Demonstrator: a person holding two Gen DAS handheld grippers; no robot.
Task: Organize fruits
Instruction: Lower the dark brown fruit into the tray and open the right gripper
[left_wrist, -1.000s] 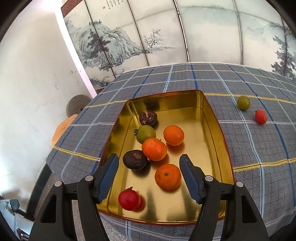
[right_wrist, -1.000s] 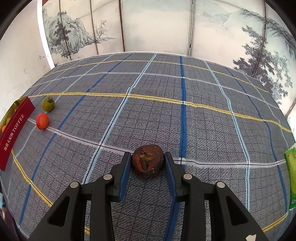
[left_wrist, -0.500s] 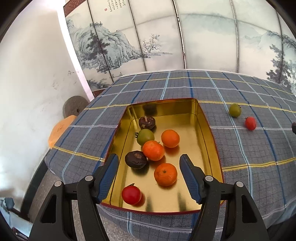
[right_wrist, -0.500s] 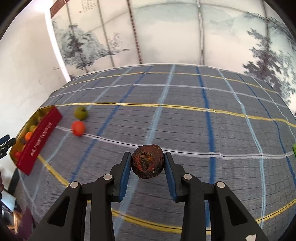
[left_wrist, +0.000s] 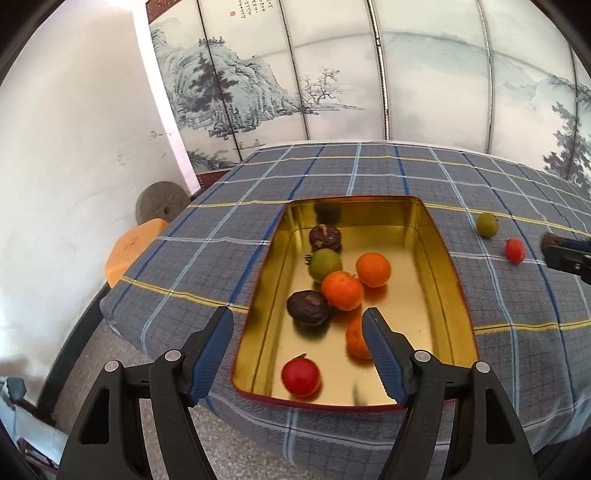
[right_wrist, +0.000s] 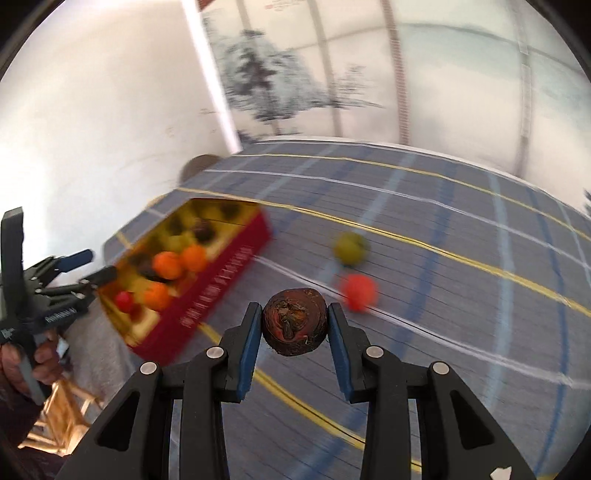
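My right gripper (right_wrist: 294, 328) is shut on a dark brown wrinkled fruit (right_wrist: 294, 326) and holds it above the checked cloth, to the right of the gold tin (right_wrist: 221, 273). In the left wrist view the tin (left_wrist: 436, 236) holds several fruits: oranges (left_wrist: 373, 269), a green one (left_wrist: 325, 260), two dark brown ones (left_wrist: 308, 308) and a red one (left_wrist: 300, 376). My left gripper (left_wrist: 297, 358) is open and empty, hovering over the tin's near end. A green fruit (left_wrist: 487, 225) and a red fruit (left_wrist: 514, 250) lie on the cloth right of the tin.
The table's near and left edges drop to the floor. An orange stool (left_wrist: 129, 247) and a round stone (left_wrist: 160, 203) stand by the white wall at left. My right gripper's tip (left_wrist: 565, 254) shows at the right edge. A painted screen stands behind the table.
My right gripper has lifted the brown fruit and swung left toward the tin. My left gripper has drawn back and up from the tin, staying open.
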